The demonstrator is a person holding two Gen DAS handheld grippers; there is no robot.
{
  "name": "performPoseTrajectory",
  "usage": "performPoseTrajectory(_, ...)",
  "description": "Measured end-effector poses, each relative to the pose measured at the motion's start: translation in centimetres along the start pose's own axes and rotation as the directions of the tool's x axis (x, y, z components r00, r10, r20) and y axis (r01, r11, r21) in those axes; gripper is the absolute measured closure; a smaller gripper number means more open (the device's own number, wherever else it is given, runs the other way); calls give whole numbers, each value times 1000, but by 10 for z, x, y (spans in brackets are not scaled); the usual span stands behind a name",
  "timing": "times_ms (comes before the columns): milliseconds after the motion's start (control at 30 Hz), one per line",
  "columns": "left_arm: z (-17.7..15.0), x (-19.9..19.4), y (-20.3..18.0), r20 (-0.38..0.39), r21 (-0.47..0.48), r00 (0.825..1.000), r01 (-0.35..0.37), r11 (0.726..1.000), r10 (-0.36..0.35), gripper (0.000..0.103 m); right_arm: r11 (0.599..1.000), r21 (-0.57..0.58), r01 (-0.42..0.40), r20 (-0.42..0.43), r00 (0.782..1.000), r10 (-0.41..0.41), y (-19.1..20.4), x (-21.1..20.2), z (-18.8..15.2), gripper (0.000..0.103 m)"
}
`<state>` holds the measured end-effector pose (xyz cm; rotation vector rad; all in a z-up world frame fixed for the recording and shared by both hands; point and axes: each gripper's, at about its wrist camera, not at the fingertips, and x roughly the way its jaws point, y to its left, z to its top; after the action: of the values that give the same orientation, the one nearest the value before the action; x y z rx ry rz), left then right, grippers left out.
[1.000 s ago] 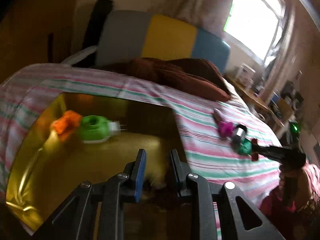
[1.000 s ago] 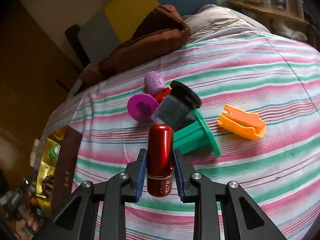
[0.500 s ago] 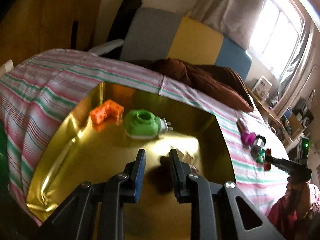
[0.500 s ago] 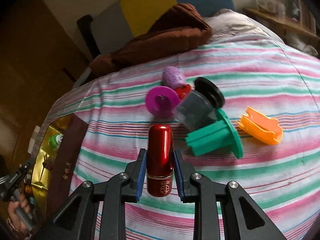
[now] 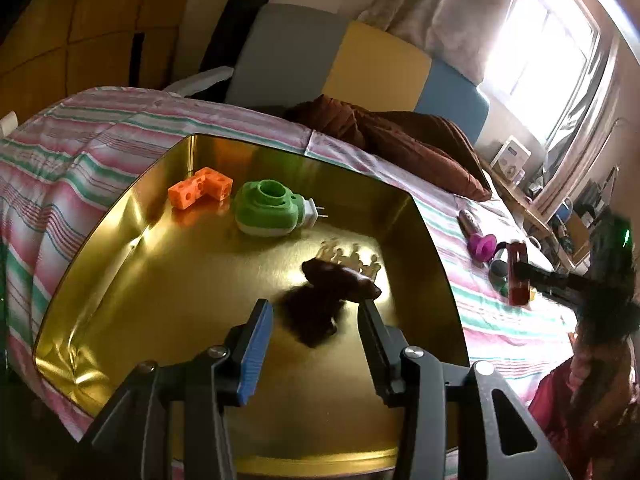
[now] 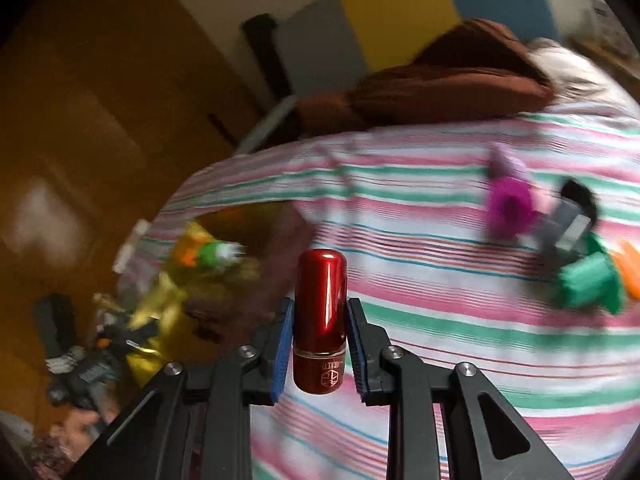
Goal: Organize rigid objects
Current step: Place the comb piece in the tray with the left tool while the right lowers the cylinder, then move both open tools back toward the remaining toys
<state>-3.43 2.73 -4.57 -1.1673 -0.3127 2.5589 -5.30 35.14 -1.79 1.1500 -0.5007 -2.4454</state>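
A gold tray [image 5: 120, 288] lies on the striped bed. In it are an orange block [image 5: 200, 192], a green plug-in device [image 5: 268, 210] and a dark brown object [image 5: 340, 276] lying just ahead of my left gripper [image 5: 316, 312], which is open and empty above the tray. My right gripper [image 6: 320, 312] is shut on a red metallic cylinder [image 6: 320, 312], held above the bedspread; it also shows in the left wrist view [image 5: 518, 272]. The tray shows blurred at left in the right wrist view [image 6: 168, 300].
On the bedspread [image 6: 420, 320] lie a magenta disc piece [image 6: 510, 208], a grey-black cylinder [image 6: 568, 224], a green spool [image 6: 588, 284] and an orange piece [image 6: 630, 268]. A brown cushion [image 5: 400, 140] lies by the headboard. A cluttered shelf stands under the window.
My left gripper has opened and the dark brown object now lies in the tray. My right gripper has swung left toward the tray with the red cylinder.
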Motion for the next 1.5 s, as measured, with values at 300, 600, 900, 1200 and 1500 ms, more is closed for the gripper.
performPoseTrajectory(300,-7,-13,-3,19,45,1000,-23,999,22,58,984,-178,-17,-104,995,-2,102,70,20,76)
performPoseTrajectory(600,-8,-20,2,24,32,1000,-18,999,17,58,957,-257,136,-184,965,-187,128,147,27,76)
performPoseTrajectory(900,-9,-18,1,14,31,1000,-14,999,14,58,926,-286,247,-185,934,-306,114,175,33,76)
performPoseTrajectory(1200,-12,-18,-3,12,38,1000,-10,999,10,58,933,-277,228,-16,970,-242,120,120,32,46)
performPoseTrajectory(1500,-16,-19,-14,14,75,1000,-3,997,2,58,928,-257,269,11,961,-275,107,86,16,40)
